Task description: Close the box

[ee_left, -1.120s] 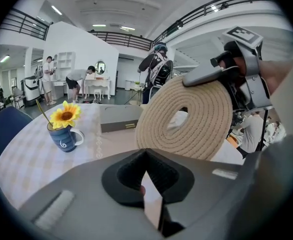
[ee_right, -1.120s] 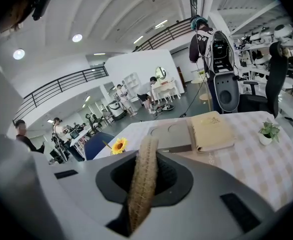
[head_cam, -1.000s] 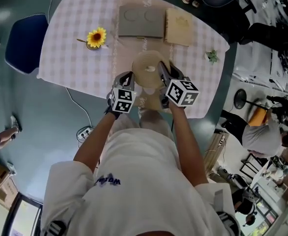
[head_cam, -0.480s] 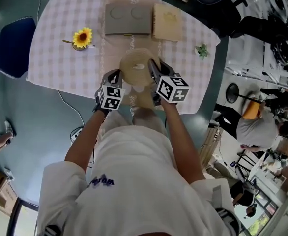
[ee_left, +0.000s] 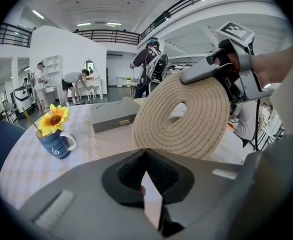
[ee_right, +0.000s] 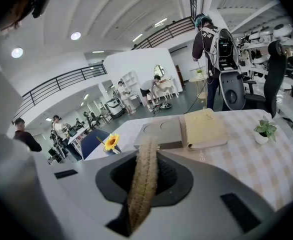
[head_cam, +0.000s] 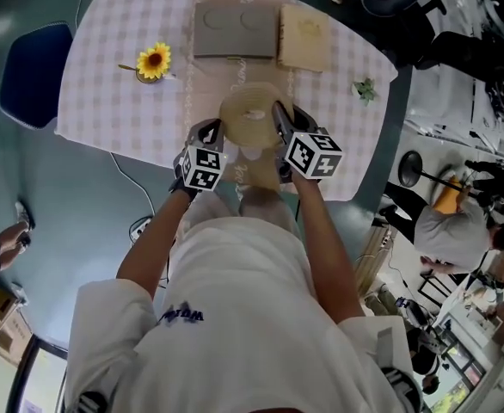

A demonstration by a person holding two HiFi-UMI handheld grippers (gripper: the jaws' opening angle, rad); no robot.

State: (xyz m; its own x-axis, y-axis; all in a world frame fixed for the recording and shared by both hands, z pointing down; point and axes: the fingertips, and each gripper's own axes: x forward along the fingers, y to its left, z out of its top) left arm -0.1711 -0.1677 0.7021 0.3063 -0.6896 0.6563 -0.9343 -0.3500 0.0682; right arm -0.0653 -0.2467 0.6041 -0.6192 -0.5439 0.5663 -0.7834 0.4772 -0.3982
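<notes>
A grey box point(head_cam: 233, 31) with two round hollows lies at the table's far side. Its tan lid point(head_cam: 304, 38) is folded open to the right. My right gripper point(head_cam: 280, 117) is shut on the edge of a round woven rope mat point(head_cam: 250, 114), held upright over the table's near part. In the right gripper view the mat's rim point(ee_right: 144, 179) runs between the jaws, with the box point(ee_right: 159, 131) and lid point(ee_right: 204, 129) beyond. My left gripper point(head_cam: 211, 134) stays shut and empty just left of the mat point(ee_left: 186, 119).
A sunflower in a blue mug point(head_cam: 153, 60) stands left of the box, and a small potted plant point(head_cam: 365, 89) sits near the right edge. The checked tablecloth point(head_cam: 114, 101) hangs over the sides. A blue chair point(head_cam: 28, 71) is at the left. People stand farther back in the hall.
The head view has swung a little. Both grippers and the mat sit in much the same place over the table.
</notes>
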